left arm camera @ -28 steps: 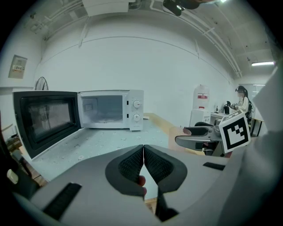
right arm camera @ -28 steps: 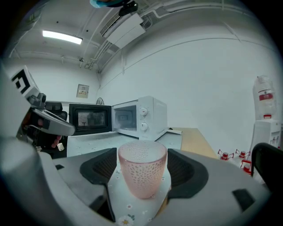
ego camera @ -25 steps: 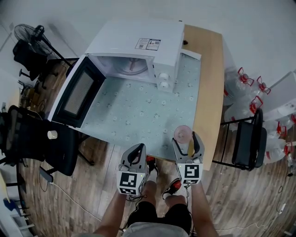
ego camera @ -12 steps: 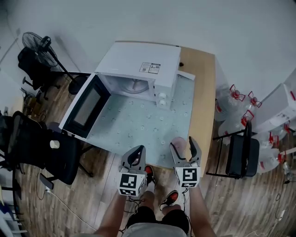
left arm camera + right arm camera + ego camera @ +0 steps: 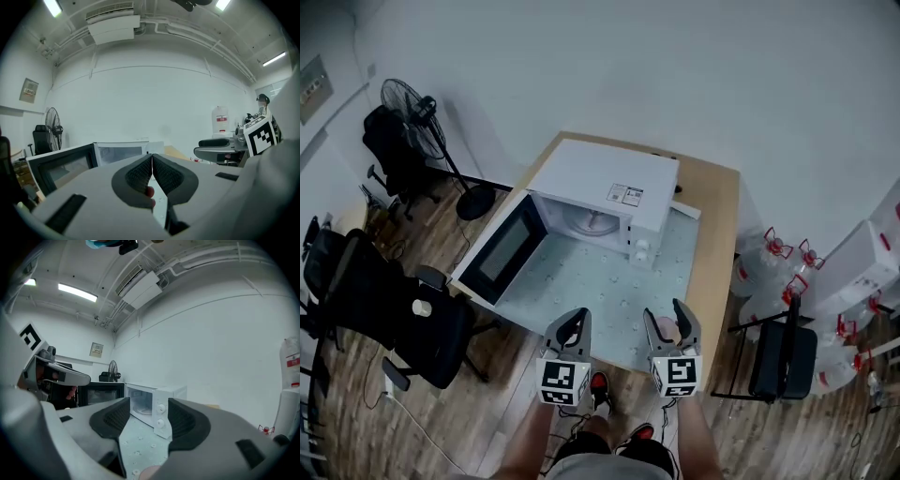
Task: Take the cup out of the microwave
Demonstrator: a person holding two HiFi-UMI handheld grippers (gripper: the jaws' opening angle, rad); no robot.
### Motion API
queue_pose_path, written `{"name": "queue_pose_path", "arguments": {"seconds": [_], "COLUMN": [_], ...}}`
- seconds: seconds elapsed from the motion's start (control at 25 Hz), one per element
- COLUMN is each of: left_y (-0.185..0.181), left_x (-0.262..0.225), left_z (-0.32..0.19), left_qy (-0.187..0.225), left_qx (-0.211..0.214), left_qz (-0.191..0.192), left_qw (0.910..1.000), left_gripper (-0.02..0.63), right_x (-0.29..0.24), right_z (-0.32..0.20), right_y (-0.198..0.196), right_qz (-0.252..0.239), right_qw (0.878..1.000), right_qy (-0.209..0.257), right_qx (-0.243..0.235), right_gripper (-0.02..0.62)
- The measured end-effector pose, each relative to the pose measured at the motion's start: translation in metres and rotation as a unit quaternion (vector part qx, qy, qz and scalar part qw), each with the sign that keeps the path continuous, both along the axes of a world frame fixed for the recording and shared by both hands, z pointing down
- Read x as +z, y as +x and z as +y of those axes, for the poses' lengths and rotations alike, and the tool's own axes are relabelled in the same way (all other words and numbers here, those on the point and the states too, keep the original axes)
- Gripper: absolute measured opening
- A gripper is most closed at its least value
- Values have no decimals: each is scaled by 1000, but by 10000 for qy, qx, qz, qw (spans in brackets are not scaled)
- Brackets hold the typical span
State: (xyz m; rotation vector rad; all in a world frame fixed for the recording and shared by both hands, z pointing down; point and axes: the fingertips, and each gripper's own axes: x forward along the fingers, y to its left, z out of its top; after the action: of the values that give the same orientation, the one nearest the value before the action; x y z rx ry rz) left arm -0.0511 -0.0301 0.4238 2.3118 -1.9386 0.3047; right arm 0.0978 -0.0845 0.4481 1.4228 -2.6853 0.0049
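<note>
Holding both grippers out side by side and roughly level, the person stands at the near edge of the counter point(image 5: 717, 234). The left gripper point(image 5: 572, 321) has its jaws pressed together on nothing. The right gripper point(image 5: 666, 317) has jaws apart that have just been closing, nothing between them. The cup point(image 5: 667, 331) stands on the counter beneath, well apart from the open microwave point(image 5: 609, 183).

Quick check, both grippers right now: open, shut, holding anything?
Left gripper: jaws shut, empty.
Right gripper: jaws open, have just been closing, nothing gripped; the cup stands below them.

Only a pink sliver of the cup point(image 5: 667, 330) shows behind the right gripper point(image 5: 664, 315).
</note>
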Motion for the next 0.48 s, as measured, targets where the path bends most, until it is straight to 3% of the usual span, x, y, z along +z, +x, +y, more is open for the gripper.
{"name": "queue_pose_path", "arguments": {"seconds": [0.48], "left_y": [-43], "left_x": [-35], "left_z": [26], "left_qy": [191], "left_qx": [-529], "left_qz": [-141], "left_qw": [9983], "left_gripper": [25], "right_x": [-33], "right_z": [24], "right_y": [-66], "right_qz": [-48], "right_qw": [9973], "right_qy": [120], "right_qx": [-722], "right_gripper": [140]}}
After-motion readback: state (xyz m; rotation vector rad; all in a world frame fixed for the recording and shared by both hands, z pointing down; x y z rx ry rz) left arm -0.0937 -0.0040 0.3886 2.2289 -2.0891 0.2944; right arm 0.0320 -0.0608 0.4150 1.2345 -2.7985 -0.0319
